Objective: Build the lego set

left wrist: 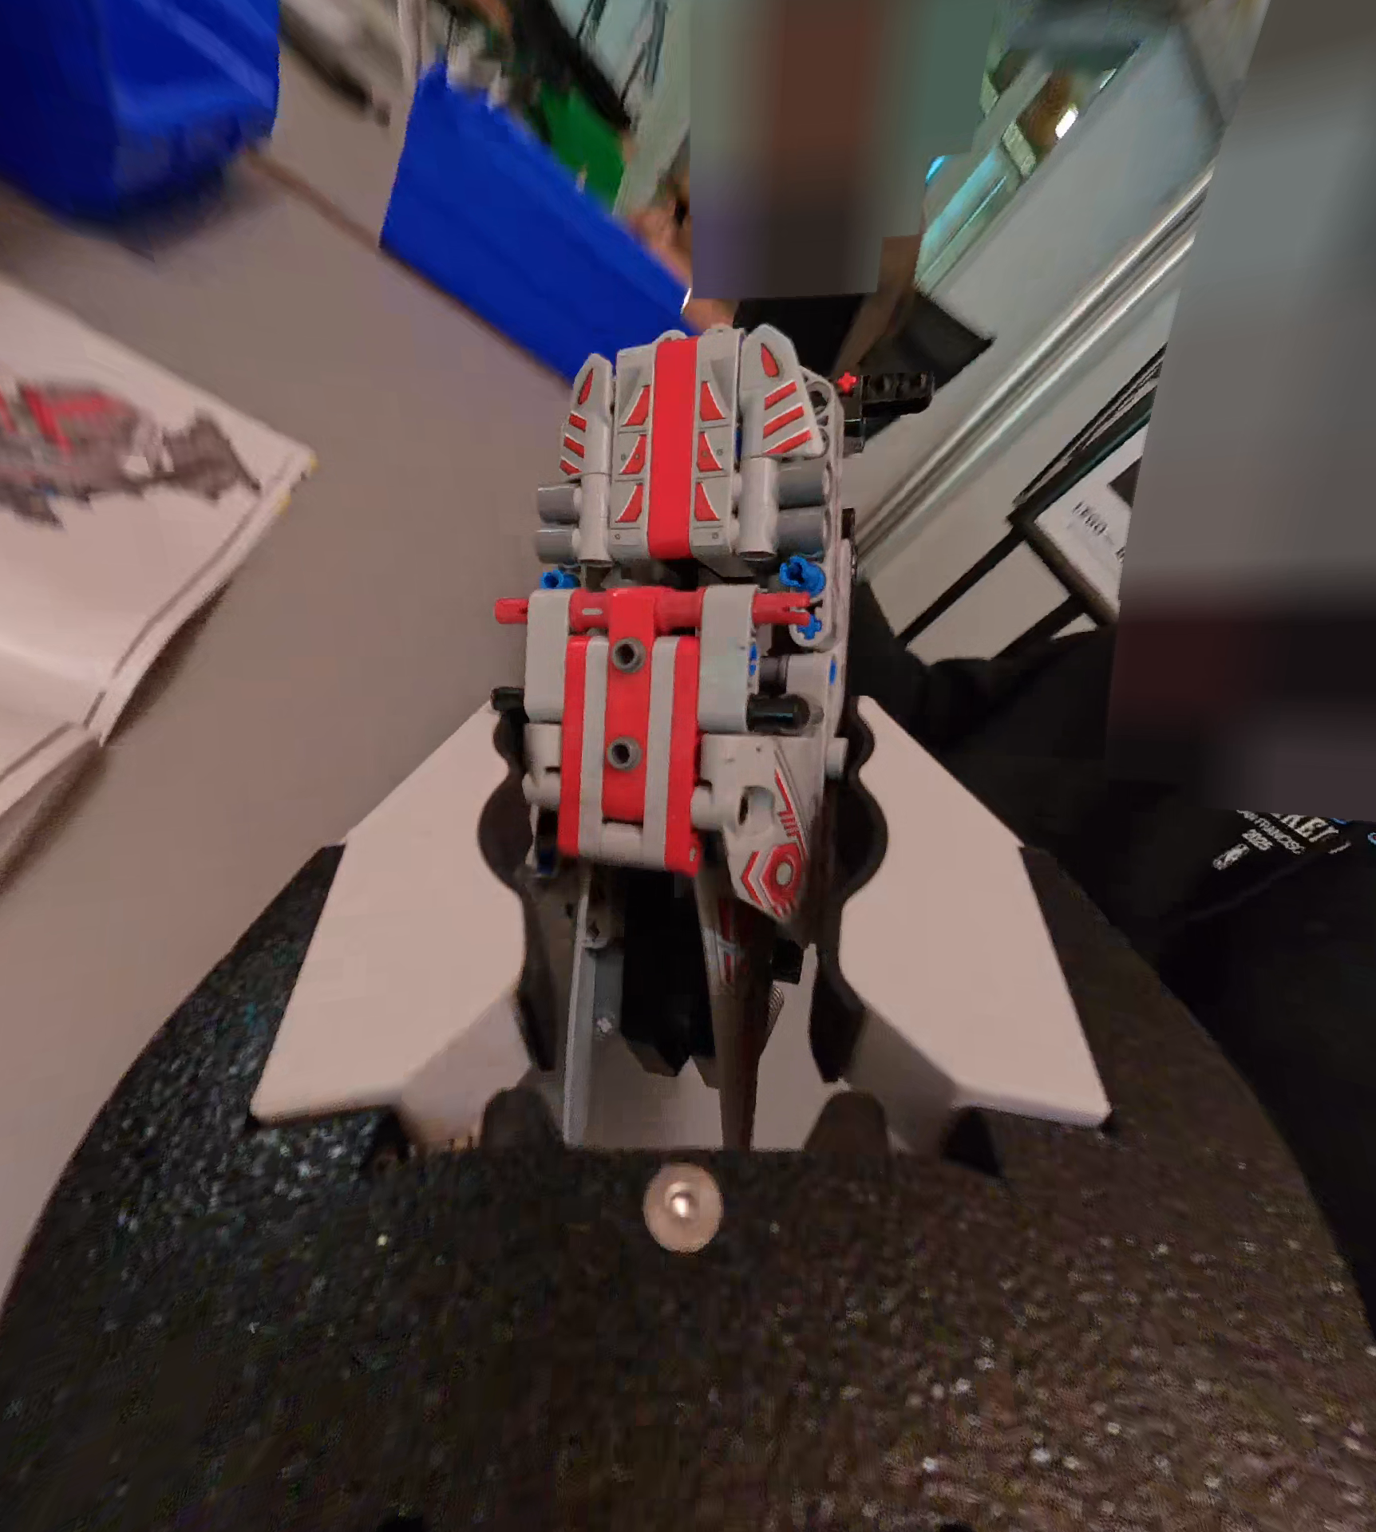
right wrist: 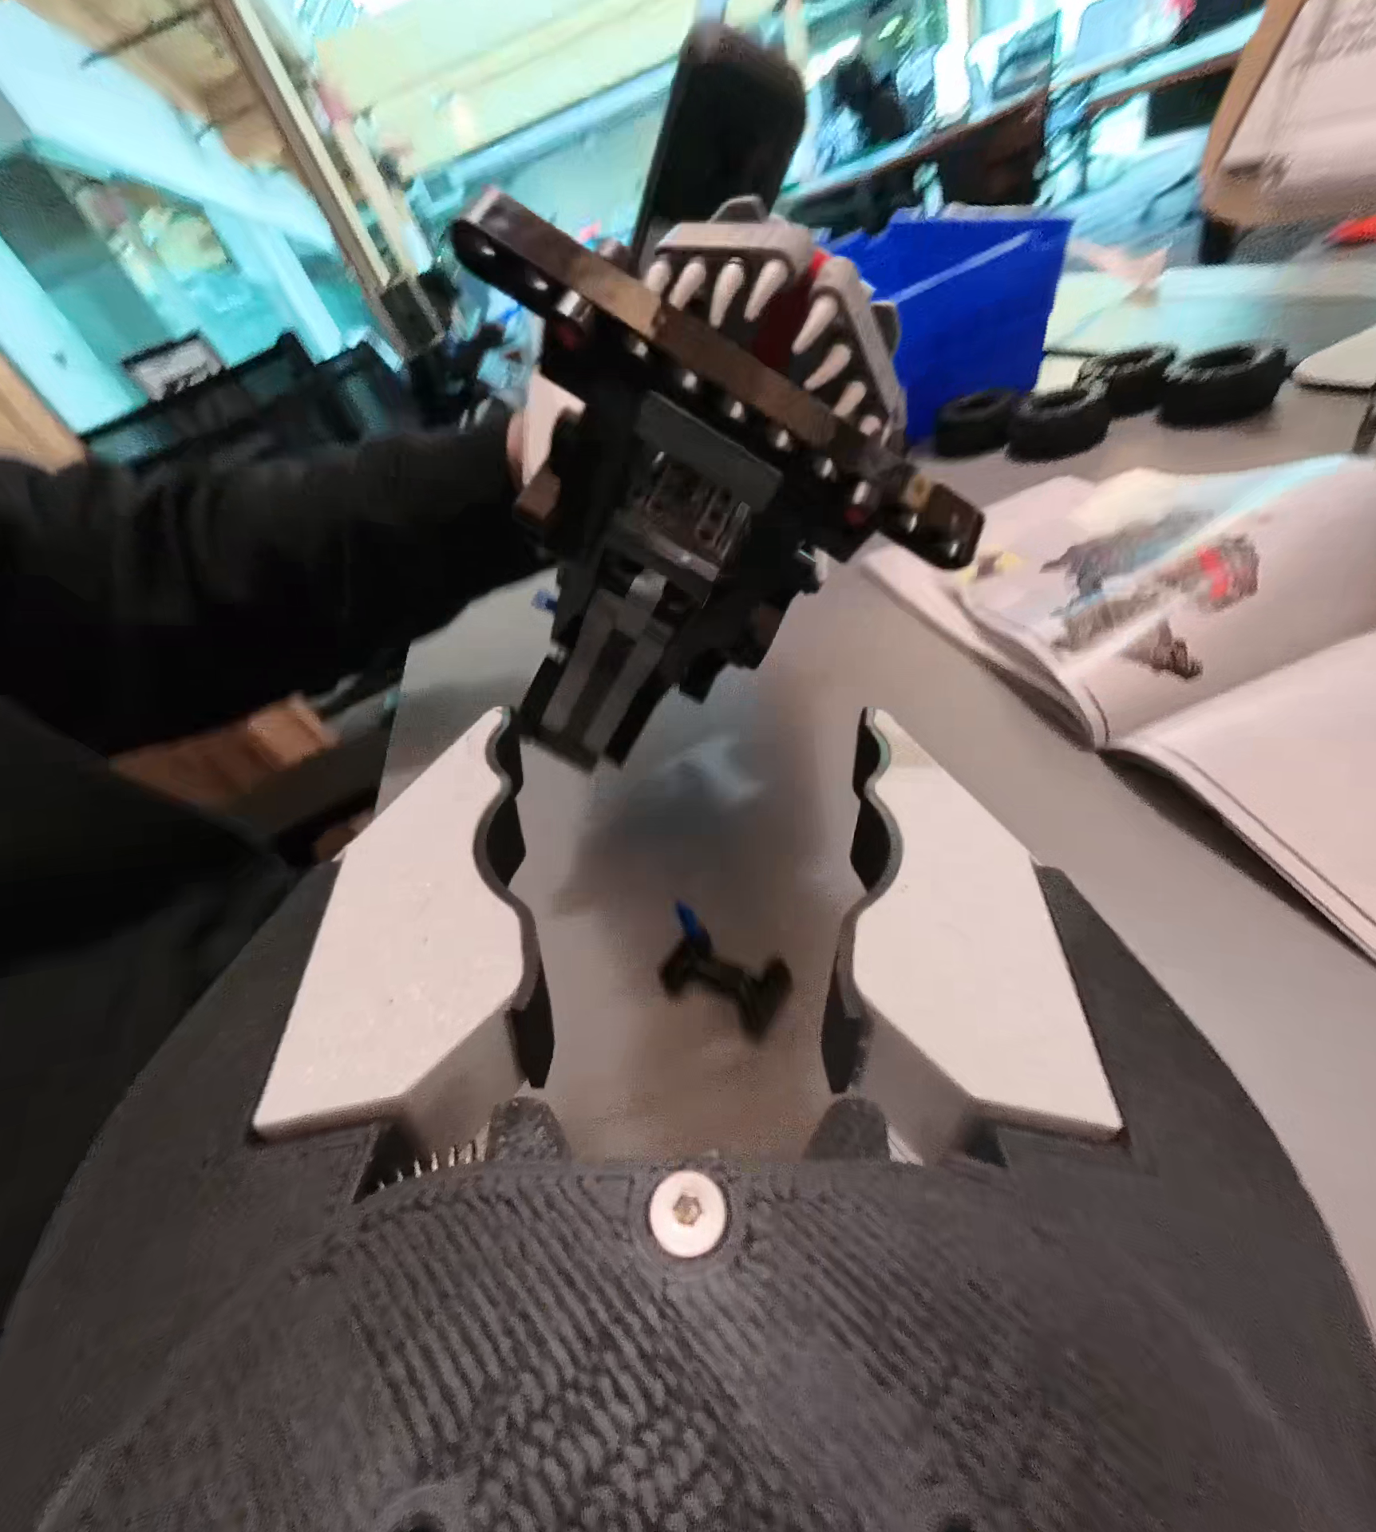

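Observation:
My left gripper is shut on a grey and red lego model and holds it upright above the table. The model's lower part sits between the white fingers. In the right wrist view the same model hangs in the air, showing its underside with a long black beam and white teeth. My right gripper is open and empty, just below and in front of the model. A small black piece with a blue pin lies on the grey table between its fingers.
An open instruction booklet lies on the table; in the right wrist view it is at the right. Blue bins, several black tyres and a cardboard box stand farther back. A black sleeve is at left. The gap from one gripper's tips to the other's is roughly 5 cm.

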A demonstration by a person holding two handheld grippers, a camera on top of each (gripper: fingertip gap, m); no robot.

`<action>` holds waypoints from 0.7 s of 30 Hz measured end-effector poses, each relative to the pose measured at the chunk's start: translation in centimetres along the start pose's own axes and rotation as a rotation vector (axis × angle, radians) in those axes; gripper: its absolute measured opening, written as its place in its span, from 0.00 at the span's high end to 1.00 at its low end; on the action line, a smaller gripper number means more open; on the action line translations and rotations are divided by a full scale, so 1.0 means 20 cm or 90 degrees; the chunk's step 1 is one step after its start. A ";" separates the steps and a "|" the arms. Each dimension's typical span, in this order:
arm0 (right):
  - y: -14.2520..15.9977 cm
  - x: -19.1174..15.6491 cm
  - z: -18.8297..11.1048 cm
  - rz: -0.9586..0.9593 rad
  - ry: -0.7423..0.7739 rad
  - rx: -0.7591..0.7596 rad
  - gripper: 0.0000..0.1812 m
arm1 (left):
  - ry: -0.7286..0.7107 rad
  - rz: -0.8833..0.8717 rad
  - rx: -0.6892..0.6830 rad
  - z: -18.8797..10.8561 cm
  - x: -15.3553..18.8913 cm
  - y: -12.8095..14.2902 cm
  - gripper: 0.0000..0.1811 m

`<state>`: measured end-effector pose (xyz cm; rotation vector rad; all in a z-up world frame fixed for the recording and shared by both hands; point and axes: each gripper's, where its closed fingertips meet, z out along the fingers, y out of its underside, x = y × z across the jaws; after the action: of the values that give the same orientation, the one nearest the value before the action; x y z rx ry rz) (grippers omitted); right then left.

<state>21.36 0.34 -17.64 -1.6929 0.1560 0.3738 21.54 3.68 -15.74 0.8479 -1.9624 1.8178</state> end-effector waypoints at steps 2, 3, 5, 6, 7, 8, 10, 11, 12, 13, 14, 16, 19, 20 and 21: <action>-0.09 -0.05 0.07 0.005 0.021 0.054 0.56 | 0.033 0.044 0.079 -0.01 0.07 -0.06 0.60; -0.12 -0.08 0.10 0.000 0.024 0.073 0.55 | 0.046 0.068 0.121 -0.02 0.11 -0.09 0.60; -0.19 -0.13 0.14 -0.029 0.055 0.105 0.54 | 0.064 0.113 0.187 -0.03 0.17 -0.13 0.60; -0.22 -0.14 0.14 -0.049 0.079 0.121 0.54 | 0.065 0.143 0.214 -0.03 0.19 -0.14 0.60; -0.27 -0.16 0.14 -0.074 0.102 0.149 0.54 | 0.059 0.178 0.237 -0.03 0.20 -0.14 0.60; -0.32 -0.19 0.13 -0.095 0.121 0.181 0.55 | 0.049 0.213 0.256 -0.02 0.21 -0.14 0.60; -0.38 -0.23 0.12 -0.122 0.141 0.213 0.57 | 0.029 0.258 0.282 0.00 0.23 -0.13 0.60; -0.38 -0.23 0.12 -0.132 0.146 0.204 0.58 | 0.029 0.271 0.293 0.02 0.24 -0.13 0.60; -0.36 -0.23 0.13 -0.141 0.148 0.184 0.59 | 0.030 0.280 0.305 0.03 0.25 -0.13 0.60; -0.36 -0.23 0.13 -0.138 0.143 0.188 0.59 | 0.025 0.283 0.320 0.03 0.25 -0.13 0.60; -0.37 -0.23 0.12 -0.130 0.138 0.195 0.61 | 0.022 0.289 0.331 0.03 0.25 -0.13 0.60; -0.38 -0.25 0.10 -0.138 0.112 0.209 0.70 | 0.002 0.313 0.355 0.01 0.25 -0.14 0.60; -0.38 -0.26 0.07 -0.151 0.089 0.211 0.76 | -0.019 0.348 0.373 0.00 0.27 -0.15 0.60; -0.38 -0.26 0.07 -0.163 0.091 0.206 0.75 | -0.027 0.355 0.370 0.00 0.27 -0.15 0.60; -0.38 -0.26 0.08 -0.177 0.090 0.200 0.73 | -0.037 0.364 0.368 0.01 0.27 -0.15 0.60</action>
<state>18.59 2.46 -9.05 -1.4051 0.0761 0.0191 19.32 2.43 -10.23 0.5013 -1.8539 2.8023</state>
